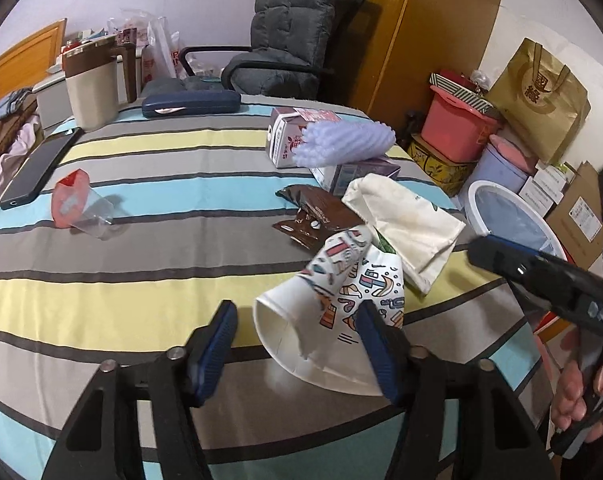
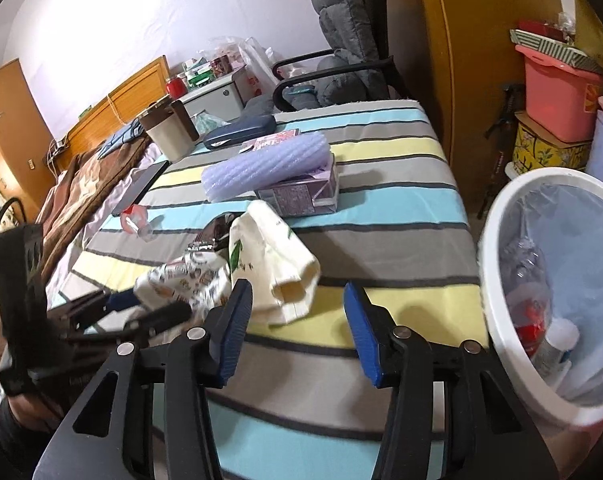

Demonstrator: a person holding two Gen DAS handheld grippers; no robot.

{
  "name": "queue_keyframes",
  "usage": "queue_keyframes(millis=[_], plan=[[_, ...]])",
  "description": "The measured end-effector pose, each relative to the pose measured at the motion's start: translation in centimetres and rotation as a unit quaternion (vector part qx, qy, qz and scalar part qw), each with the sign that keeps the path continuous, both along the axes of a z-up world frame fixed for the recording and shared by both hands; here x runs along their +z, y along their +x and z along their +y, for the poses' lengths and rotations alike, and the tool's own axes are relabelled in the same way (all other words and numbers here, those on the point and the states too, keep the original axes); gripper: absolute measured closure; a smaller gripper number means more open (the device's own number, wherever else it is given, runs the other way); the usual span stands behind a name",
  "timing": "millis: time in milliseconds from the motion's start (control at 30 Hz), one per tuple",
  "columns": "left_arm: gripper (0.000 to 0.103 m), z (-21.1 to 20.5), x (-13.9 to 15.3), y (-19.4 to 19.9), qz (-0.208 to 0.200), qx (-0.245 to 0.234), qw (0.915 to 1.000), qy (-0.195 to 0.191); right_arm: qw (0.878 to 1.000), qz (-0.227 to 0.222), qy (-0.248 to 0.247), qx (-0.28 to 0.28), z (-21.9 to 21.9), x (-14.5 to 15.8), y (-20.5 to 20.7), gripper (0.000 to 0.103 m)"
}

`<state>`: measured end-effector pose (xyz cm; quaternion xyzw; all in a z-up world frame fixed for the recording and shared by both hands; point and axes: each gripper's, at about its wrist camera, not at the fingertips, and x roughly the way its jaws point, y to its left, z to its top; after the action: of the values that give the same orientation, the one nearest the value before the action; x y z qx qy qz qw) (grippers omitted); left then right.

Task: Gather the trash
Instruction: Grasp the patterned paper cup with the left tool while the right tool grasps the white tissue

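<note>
Bottles already lie in my white plastic bin [image 2: 497, 216]; beside it on the table, my spread left gripper [image 1: 297, 344] straddles the unpinched crushed patterned paper cup [image 1: 333, 292]; my right gripper [image 2: 297, 324] gapes empty.

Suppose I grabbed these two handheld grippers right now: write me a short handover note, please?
Left gripper: open, jaws around the crushed paper cup, right pad touching it, not yet clamped.
Right gripper: open, empty, hovering at the striped table's near edge beside the cream cloth bag.
White bin stands right of the table, already holding bottles.
Left to bin: cup, brown wrapper, small clear plastic cup, perhaps the cartons and bubble wrap roll.
</note>
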<state>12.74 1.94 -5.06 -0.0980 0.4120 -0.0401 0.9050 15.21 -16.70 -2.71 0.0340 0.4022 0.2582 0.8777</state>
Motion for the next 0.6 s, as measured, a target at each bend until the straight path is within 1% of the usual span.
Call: queue_keyframes(millis=[33,100,133,200,267,300,333,367,400,533,600], plan=[[0.052,-0.1,-0.1,0.1,0.001,-0.001,1.0000,0.000,1.000,0.001,0.000,0.002,0.2,-0.1,0.3,0.054],[0.057,0.0,-0.1,0.1,0.000,0.000,1.0000,-0.001,1.000,0.006,-0.001,0.006,0.6,-0.4,0.9,0.057],[0.062,-0.1,-0.1,0.1,-0.001,-0.001,1.0000,-0.001,1.000,0.008,0.000,0.009,0.7,-0.5,1.1,0.057],[0.065,-0.1,0.0,-0.1,-0.003,-0.001,1.0000,0.000,1.000,0.010,0.001,0.012,0.8,-0.6,1.3,0.060],[0.071,0.0,0.1,-0.3,-0.006,0.000,1.0000,0.001,1.000,0.014,0.000,0.014,0.9,-0.9,1.5,0.067],[0.072,0.0,0.1,-0.4,-0.008,0.001,1.0000,0.001,1.000,0.016,0.000,0.015,0.9,-0.9,1.6,0.075],[0.073,0.1,0.2,-0.5,-0.008,0.002,1.0000,-0.002,1.000,0.017,0.000,0.014,0.8,-1.0,1.6,0.078],[0.075,0.1,0.2,-0.6,-0.008,0.003,1.0000,-0.004,1.000,0.016,0.002,0.015,0.7,-0.9,1.5,0.080],[0.075,0.1,0.2,-0.8,-0.009,0.004,0.9999,-0.003,1.000,0.014,0.006,0.015,0.5,-0.8,1.2,0.085],[0.084,-0.1,0.4,-1.7,-0.012,0.005,0.9999,-0.004,1.000,0.005,0.009,0.009,0.2,-0.2,0.4,0.090],[0.084,-0.3,0.5,-2.1,-0.014,0.006,0.9999,0.001,1.000,0.001,0.009,0.006,-0.1,0.0,-0.3,0.091]])
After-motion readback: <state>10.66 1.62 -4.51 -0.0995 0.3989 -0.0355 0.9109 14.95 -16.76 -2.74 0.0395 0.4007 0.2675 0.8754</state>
